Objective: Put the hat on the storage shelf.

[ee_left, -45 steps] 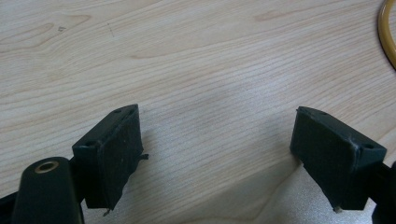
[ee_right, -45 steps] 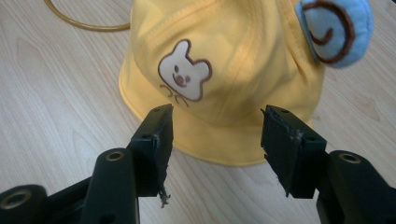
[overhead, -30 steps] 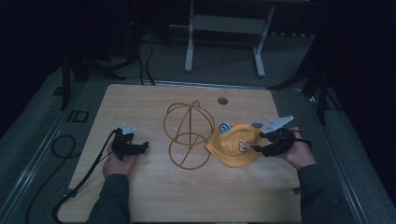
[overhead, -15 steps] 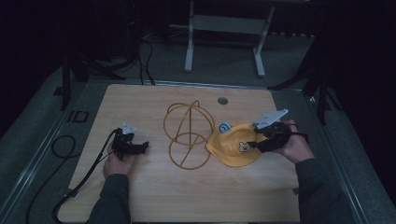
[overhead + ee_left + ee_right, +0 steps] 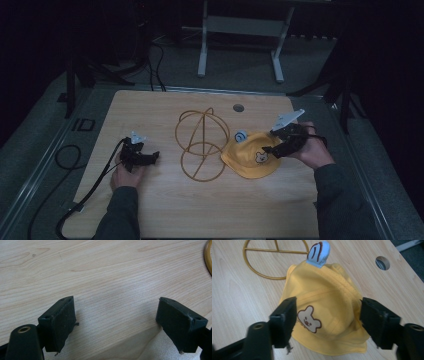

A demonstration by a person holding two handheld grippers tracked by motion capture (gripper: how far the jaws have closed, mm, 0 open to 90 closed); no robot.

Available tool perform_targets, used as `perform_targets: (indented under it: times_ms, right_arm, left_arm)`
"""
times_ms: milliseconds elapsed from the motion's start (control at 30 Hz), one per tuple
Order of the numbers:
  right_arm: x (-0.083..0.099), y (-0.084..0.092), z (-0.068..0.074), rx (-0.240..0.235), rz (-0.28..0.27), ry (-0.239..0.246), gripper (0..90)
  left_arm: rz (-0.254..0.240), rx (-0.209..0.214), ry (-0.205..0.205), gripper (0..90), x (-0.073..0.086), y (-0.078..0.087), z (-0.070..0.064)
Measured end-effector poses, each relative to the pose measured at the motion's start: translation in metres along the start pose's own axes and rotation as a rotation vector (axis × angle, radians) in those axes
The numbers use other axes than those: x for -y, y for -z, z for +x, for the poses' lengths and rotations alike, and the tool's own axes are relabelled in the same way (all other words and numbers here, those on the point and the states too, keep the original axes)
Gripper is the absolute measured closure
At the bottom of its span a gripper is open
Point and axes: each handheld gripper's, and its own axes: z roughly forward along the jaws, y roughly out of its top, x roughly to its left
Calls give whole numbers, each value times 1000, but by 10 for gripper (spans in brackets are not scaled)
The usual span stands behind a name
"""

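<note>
A yellow bucket hat with a bear patch and a blue ear lies on the wooden table, right of a gold wire stand. My right gripper hovers over the hat's right side. Its jaws have just been opening and stand on either side of the crown without pressing it. At the table's left my left gripper rests low, open, with bare wood between its jaws.
A round cable hole sits in the table behind the hat. A black cable trails off the front left corner. A metal frame stands on the floor beyond the table.
The right gripper has shifted slightly left and up over the hat, and its jaws stand wider. The left gripper has stayed put.
</note>
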Motion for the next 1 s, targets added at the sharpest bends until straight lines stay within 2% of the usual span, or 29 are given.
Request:
perform_targets:
  times_ms: [100,467,767,933,1000]
  right_arm:
    - [-4,-2,-2,2,17,4,266]
    - [-12,-18,-12,0,69,-27,218]
    - [-25,-31,-12,15,99,6,230]
    - [-27,-37,-12,11,111,4,232]
    - [-30,-44,-13,2,154,9,244]
  left_arm:
    - [0,0,0,159,0,0,0]
    - [3,2,-1,152,0,0,0]
    - [2,2,-1,152,0,0,0]
    - [3,2,-1,152,0,0,0]
    - [3,2,-1,152,0,0,0]
